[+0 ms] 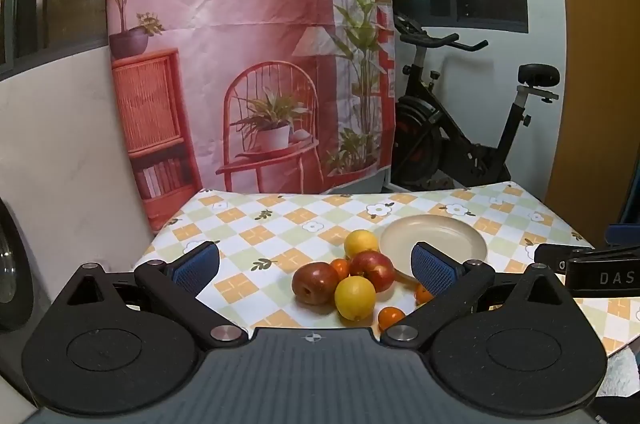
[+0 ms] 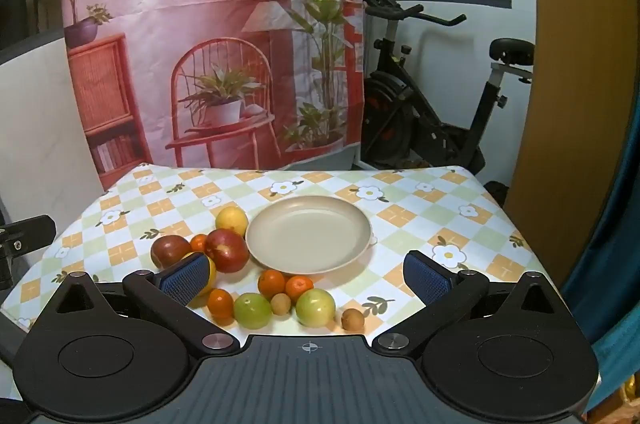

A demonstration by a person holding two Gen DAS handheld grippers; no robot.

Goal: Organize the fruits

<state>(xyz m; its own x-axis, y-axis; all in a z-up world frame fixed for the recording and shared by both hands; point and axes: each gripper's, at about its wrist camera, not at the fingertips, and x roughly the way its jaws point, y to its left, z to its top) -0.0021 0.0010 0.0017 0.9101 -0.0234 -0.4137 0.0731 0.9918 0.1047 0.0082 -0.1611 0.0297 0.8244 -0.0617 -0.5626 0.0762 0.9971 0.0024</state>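
A beige plate sits empty on the checked tablecloth; it also shows in the left wrist view. Fruit lies loose left of and in front of it: two red apples, two lemons, several small oranges, two green apples and two small brown fruits. My left gripper is open and empty, above the apple and lemon cluster. My right gripper is open and empty, above the front row of fruit.
The table ends at a printed backdrop behind. An exercise bike stands at the back right. The right gripper's body shows at the right edge of the left wrist view.
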